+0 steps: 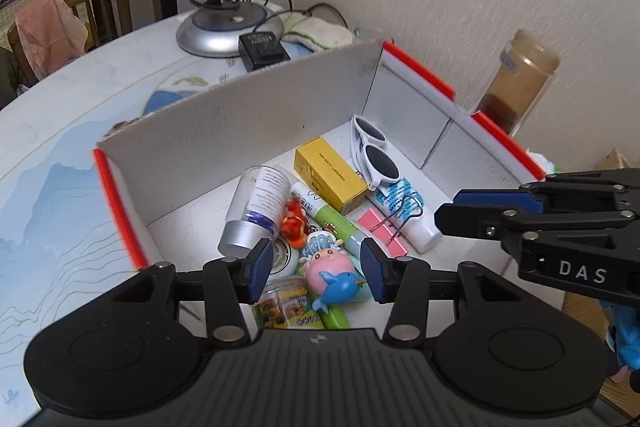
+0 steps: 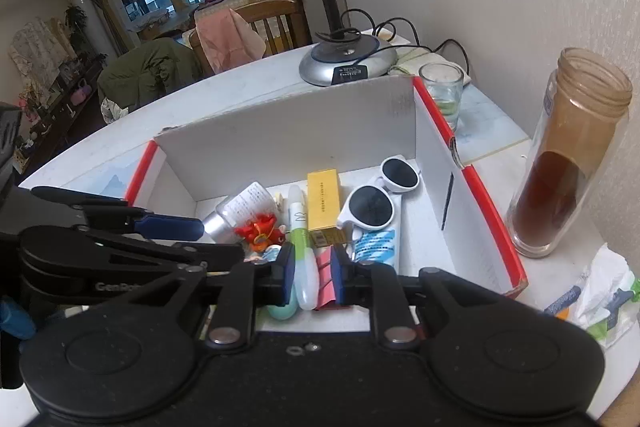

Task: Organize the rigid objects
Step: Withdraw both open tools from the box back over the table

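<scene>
I hold the left gripper [image 1: 314, 269] spread above the pink toy [image 1: 324, 273]; right gripper [image 2: 314, 273] barely parted, pinching nothing; toy looks light, slick, best gripped across its round body at 6 o'clock in the box [image 1: 256, 107]

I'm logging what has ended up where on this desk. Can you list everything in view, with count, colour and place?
Box: one, white with red rim, on the table
Sunglasses: one, white, in the box by the right wall
Carton: one, yellow, box middle
Tube: one, white and blue, below the sunglasses
Binder clip: one, pink, beside the tube
Clear bottle: one, silver cap, box left
Toy figures: several, pink, blue, red, box front
Lamp base: one, silver, behind the box
Glass: one, clear, behind the box's right corner
Jar: one, brown contents, right of the box
Left gripper: open above the toys
Right gripper: slightly open, over the box
</scene>
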A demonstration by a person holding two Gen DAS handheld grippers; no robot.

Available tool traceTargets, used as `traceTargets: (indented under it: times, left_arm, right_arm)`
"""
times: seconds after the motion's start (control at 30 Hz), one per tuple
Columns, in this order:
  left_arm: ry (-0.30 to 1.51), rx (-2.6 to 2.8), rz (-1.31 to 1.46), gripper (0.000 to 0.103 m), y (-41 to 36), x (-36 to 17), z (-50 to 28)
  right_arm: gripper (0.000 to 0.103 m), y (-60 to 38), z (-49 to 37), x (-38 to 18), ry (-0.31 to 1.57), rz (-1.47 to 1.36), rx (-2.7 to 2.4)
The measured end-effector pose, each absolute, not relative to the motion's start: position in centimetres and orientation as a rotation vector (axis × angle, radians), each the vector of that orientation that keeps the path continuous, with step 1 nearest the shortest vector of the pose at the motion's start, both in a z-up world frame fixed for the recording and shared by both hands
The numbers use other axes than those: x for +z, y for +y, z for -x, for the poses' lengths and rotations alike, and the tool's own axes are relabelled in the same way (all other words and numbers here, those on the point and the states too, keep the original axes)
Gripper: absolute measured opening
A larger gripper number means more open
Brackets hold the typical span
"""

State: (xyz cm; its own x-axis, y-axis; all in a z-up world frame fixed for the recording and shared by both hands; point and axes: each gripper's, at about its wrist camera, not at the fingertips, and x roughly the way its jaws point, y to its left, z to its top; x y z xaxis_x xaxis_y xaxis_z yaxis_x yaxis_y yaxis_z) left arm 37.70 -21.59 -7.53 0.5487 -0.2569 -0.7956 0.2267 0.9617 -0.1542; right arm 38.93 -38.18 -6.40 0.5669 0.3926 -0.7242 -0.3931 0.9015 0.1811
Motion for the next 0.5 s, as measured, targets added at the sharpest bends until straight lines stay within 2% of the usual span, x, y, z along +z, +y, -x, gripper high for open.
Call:
traceTargets:
  times: [0.23, 0.3, 0.37, 0.5]
  left_arm:
    - [0.873, -0.287, 0.047, 0.048, -20.4, -5.3, -34.8]
    - [0.854, -0.285, 0.047, 0.051, -20.0, -4.7, -34.0]
    - [0.831, -0.284, 0.045, 0.058, -19.7, -4.1, -33.2]
    - [0.796, -0.29, 0.049, 0.058, -19.0, -3.0, -31.5]
  right_arm:
    - [0.021, -37.1, -36.9, -5.2, 0.828, -0.009, 0.472]
    - [0.022, -36.8, -36.3, -4.9, 0.822, -0.014, 0.477]
    - [0.023, -36.4, -35.6, -4.6, 0.814, -0.013, 0.48]
    - [0.025, -35.8, -34.3, -3.9, 0.796, -0.015, 0.49]
